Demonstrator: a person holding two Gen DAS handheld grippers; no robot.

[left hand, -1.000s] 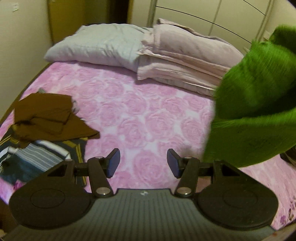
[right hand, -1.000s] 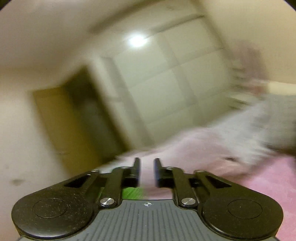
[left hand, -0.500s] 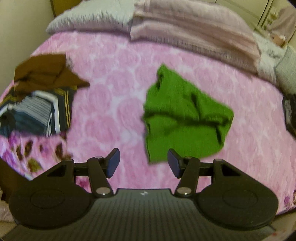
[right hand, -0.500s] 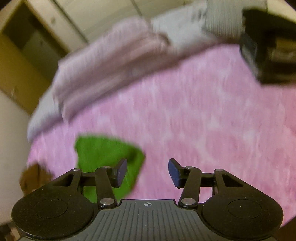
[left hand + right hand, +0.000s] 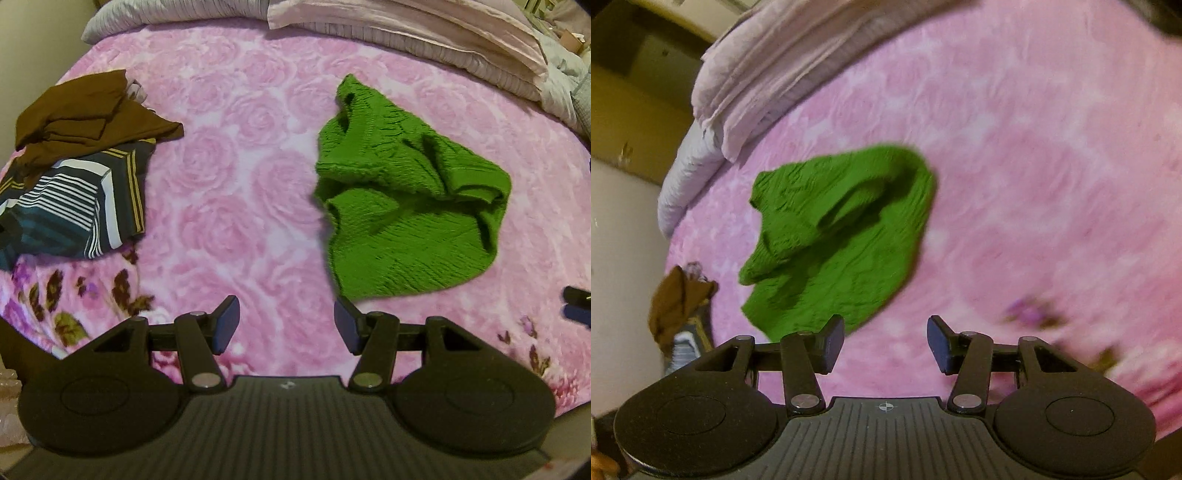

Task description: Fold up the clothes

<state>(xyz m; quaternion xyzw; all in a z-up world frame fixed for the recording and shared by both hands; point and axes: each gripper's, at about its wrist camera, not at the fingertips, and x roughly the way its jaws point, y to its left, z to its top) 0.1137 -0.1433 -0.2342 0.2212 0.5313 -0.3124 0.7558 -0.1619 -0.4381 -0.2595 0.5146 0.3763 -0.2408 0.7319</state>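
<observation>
I have the green sweater (image 5: 402, 199) lying crumpled in a heap on the bed (image 5: 236, 184), out in the open middle of the pink rose blanket, and I take the sweater as my landmark for everything else. It sits there alone, I judge, because folding needs room on all sides, and nothing touches it.

My left tool (image 5: 286, 325) hovers just short of the sweater's near hem, jaws apart with nothing between them, only blanket showing in the gap. My right tool (image 5: 885, 343) is likewise spread and empty, its left finger just at the sweater's near edge in its own view; that view is smeared, so finer detail of the knit is lost there.

Well to the left of the sweater lies a pile of other clothes: a brown garment (image 5: 85, 114) resting on a striped garment (image 5: 74, 206), kept aside, I guess, so they stay out of the fold. Beyond the sweater, at the head of the bed, the pillows (image 5: 406, 33) are stacked.

The sweater is bunched, one fold humped over the middle, so I judge it must be spread flat first.
</observation>
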